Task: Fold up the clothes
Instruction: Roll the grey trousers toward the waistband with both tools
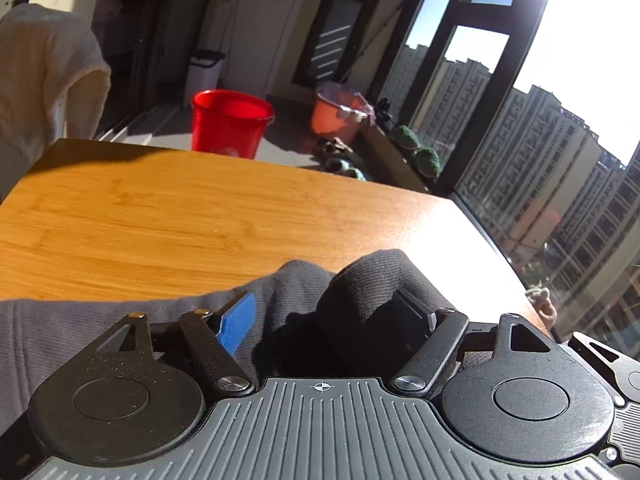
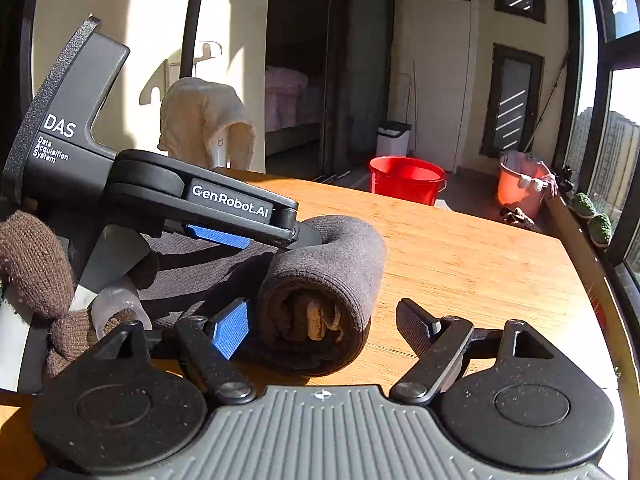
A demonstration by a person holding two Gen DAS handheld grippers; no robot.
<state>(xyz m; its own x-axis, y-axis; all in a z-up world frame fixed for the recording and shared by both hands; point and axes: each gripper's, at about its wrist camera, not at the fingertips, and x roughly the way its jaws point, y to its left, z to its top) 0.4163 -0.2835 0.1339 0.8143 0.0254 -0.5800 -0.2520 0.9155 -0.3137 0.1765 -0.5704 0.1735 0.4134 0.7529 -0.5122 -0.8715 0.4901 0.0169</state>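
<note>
Because the grey garment (image 2: 320, 280) is soft, light knit, it lies rolled near the left on the wooden table (image 2: 480, 272). The left gripper (image 2: 256, 236) pinches its upper fold; take the roll's thick end, where the right gripper (image 2: 324, 328) stands spread.
</note>
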